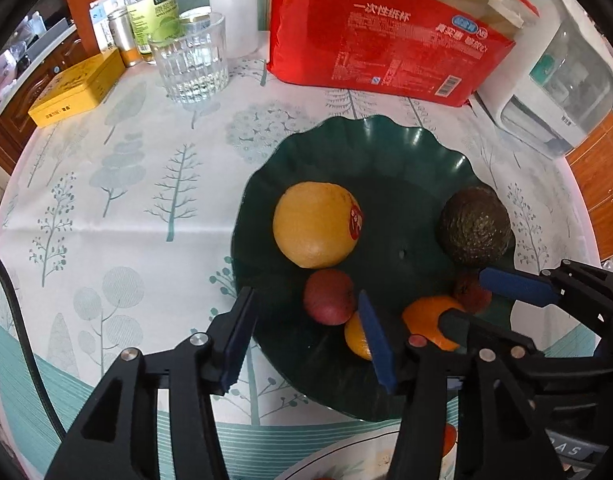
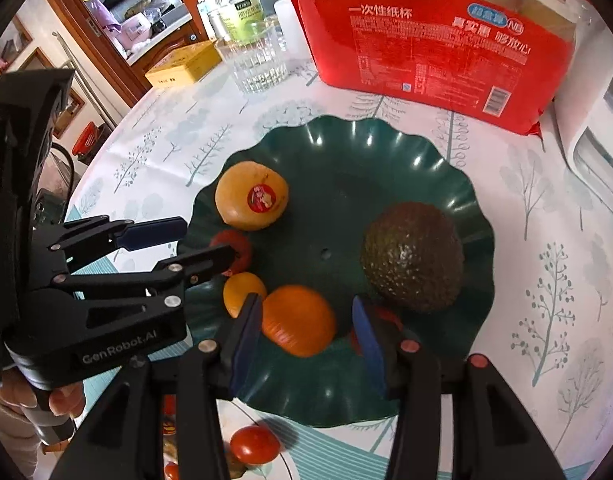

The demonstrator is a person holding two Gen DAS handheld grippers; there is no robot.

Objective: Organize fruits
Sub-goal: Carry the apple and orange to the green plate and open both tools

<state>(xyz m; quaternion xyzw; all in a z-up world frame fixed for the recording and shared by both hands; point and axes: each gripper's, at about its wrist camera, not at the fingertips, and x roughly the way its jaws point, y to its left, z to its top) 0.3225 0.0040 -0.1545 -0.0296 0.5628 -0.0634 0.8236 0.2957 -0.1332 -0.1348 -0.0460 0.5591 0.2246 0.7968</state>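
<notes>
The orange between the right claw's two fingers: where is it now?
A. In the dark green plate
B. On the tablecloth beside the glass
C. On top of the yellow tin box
A: the orange lies in the green plate, between the open right claw.

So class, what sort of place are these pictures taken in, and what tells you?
Probably a home dining room or kitchen: a round table with a tree-print tablecloth, a drinking glass, and wooden cabinets behind.

Your green plate (image 2: 386,152) holds: stickered yellow citrus (image 2: 251,196), dark avocado (image 2: 412,256), orange (image 2: 298,320), small yellow fruit (image 2: 240,292), red fruit (image 1: 328,296).
</notes>
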